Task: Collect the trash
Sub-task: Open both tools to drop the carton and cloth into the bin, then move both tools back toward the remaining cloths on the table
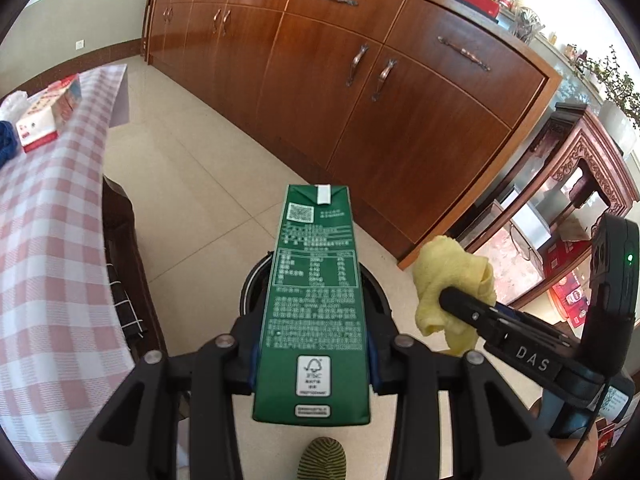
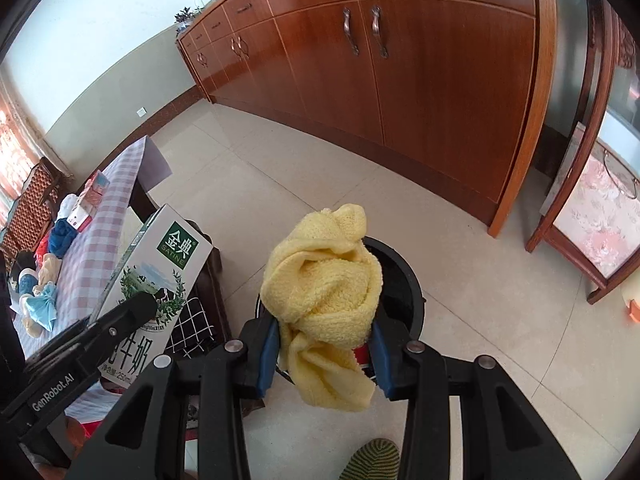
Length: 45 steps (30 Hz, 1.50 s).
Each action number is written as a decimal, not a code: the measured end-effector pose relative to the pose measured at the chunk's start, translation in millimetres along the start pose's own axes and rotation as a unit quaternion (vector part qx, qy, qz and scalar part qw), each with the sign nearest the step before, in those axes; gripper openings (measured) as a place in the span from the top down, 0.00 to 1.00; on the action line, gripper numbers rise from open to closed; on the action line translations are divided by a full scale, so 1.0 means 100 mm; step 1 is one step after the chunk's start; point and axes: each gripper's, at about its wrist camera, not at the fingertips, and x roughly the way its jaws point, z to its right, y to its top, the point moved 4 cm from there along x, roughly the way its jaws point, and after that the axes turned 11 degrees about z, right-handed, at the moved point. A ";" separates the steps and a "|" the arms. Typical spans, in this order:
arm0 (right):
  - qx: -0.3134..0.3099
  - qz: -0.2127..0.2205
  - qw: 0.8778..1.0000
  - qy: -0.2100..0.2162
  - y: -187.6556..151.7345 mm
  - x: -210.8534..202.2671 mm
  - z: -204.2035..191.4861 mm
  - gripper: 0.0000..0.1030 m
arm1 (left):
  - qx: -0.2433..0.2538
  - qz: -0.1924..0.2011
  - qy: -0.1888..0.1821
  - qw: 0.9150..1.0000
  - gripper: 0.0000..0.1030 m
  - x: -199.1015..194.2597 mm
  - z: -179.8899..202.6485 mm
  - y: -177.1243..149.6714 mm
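Observation:
My left gripper [image 1: 312, 356] is shut on a green and white milk carton [image 1: 314, 304], held over a round black trash bin [image 1: 372, 284] on the floor. The carton also shows in the right wrist view [image 2: 160, 276]. My right gripper [image 2: 324, 344] is shut on a crumpled yellow cloth [image 2: 326, 292], held above the same bin [image 2: 404, 280]. In the left wrist view the cloth [image 1: 448, 280] and right gripper sit to the right of the carton.
A table with a pink checked cloth [image 1: 52, 216] stands to the left, with a red and white box [image 1: 48, 116] and soft items [image 2: 44, 280]. A long wooden cabinet [image 1: 360, 80] runs along the back. A carved shelf unit [image 1: 568, 208] is at right. My striped sock [image 1: 322, 460] is below.

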 end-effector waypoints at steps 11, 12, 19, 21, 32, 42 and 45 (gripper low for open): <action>0.008 -0.063 0.998 -0.007 0.03 0.71 0.20 0.27 | -0.012 -0.051 0.020 0.998 0.61 0.58 0.02 -0.14; 0.012 -0.059 0.998 -0.012 0.05 0.70 0.24 0.27 | -0.012 -0.054 0.020 0.998 0.60 0.62 0.03 -0.15; 0.026 -0.049 0.997 -0.052 0.08 0.66 0.43 0.27 | -0.014 -0.096 0.027 0.995 0.40 1.03 0.14 -0.26; 0.026 -0.046 0.997 -0.062 0.09 0.64 0.48 0.28 | -0.015 -0.099 0.034 0.994 0.35 1.08 0.14 -0.27; 0.036 -0.044 0.996 -0.071 0.11 0.58 0.58 0.27 | 0.037 -0.053 0.073 0.995 0.35 0.83 0.19 -0.03; 0.041 0.004 0.997 -0.059 0.19 0.19 0.32 0.27 | 0.054 -0.004 0.073 0.996 0.35 0.25 0.23 0.22; 0.049 0.020 0.997 -0.048 0.21 0.08 0.22 0.27 | 0.048 0.009 0.069 0.996 0.35 0.03 0.19 0.27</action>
